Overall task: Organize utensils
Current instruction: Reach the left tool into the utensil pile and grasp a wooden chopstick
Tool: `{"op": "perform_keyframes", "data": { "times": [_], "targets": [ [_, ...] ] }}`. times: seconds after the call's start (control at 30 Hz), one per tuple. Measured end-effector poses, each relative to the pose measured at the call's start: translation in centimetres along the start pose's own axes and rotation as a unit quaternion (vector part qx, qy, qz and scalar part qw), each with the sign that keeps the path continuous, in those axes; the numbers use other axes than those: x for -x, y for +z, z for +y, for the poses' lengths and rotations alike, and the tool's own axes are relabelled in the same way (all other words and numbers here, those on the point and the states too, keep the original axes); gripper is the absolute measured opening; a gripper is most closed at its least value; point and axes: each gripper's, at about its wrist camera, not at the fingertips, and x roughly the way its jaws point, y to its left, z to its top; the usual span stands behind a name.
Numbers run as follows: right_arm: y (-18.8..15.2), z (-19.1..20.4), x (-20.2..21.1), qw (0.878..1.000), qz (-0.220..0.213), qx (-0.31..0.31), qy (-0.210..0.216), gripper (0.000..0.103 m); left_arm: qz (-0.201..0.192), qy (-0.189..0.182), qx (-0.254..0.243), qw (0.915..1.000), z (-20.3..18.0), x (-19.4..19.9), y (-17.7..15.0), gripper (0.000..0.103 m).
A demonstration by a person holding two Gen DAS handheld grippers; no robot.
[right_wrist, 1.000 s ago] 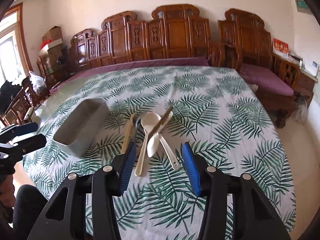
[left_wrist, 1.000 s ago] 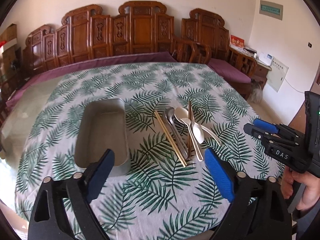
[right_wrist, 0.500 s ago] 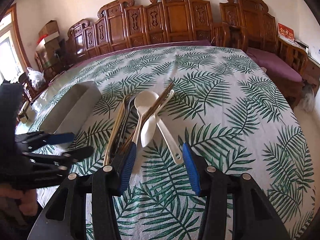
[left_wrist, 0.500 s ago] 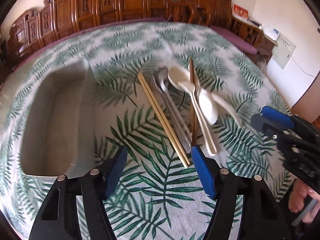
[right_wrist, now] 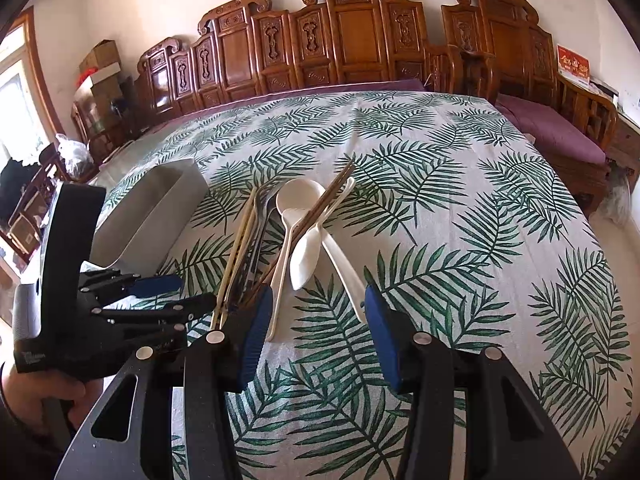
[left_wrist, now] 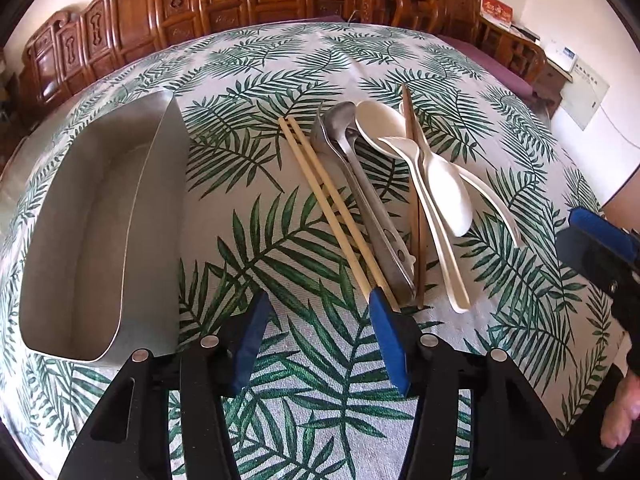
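Note:
A heap of utensils lies on the palm-leaf tablecloth (left_wrist: 280,80): two light wooden chopsticks (left_wrist: 324,204), metal spoons (left_wrist: 360,188), dark chopsticks (left_wrist: 414,184) and white plastic spoons (left_wrist: 436,184). My left gripper (left_wrist: 320,340) hovers low at the near ends of the light chopsticks. Its jaws are closing with only cloth between them, and the right pad nearly touches the chopstick tips. My right gripper (right_wrist: 318,338) stands open just short of the white spoons (right_wrist: 304,248), whose handle ends reach between its fingertips. The left gripper (right_wrist: 176,294) shows beside it.
A long grey metal tray (left_wrist: 100,220) lies empty to the left of the heap, also the tray (right_wrist: 152,208) in the right wrist view. Carved wooden benches (right_wrist: 352,40) with purple cushions line the far side of the table. A hand (left_wrist: 620,420) holds the right gripper (left_wrist: 588,240).
The left gripper has sunk toward the table and closed in on the chopstick ends, its jaws narrowing. The right gripper dipped a little toward the white spoons. The left gripper came into the right wrist view.

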Motion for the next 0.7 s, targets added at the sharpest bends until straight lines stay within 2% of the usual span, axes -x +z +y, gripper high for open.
{"op": "perform_keyframes", "data": {
  "times": [0.23,0.5,0.57,0.6,0.7],
  "targets": [
    [0.0,0.7,0.4,1.000,-0.002,0.012,-0.006,0.050,0.003,0.013,-0.004,0.9999,-1.0,-0.5,1.6,0.051],
    [0.1,0.2,0.6,1.000,-0.003,0.006,-0.006,0.050,0.007,0.026,0.007,0.9996,0.0,-0.5,1.2,0.049],
    [0.1,0.2,0.6,1.000,-0.004,0.006,-0.005,0.050,0.007,0.030,0.008,0.9995,0.3,-0.4,1.0,0.045],
    [0.1,0.2,0.5,1.000,-0.004,0.007,-0.005,0.050,0.016,0.032,0.008,0.9993,0.3,-0.7,1.0,0.038],
    [0.0,0.3,0.5,1.000,-0.003,0.008,-0.005,0.050,0.013,0.040,0.006,0.9991,0.0,-0.9,1.3,0.037]
  ]
}}
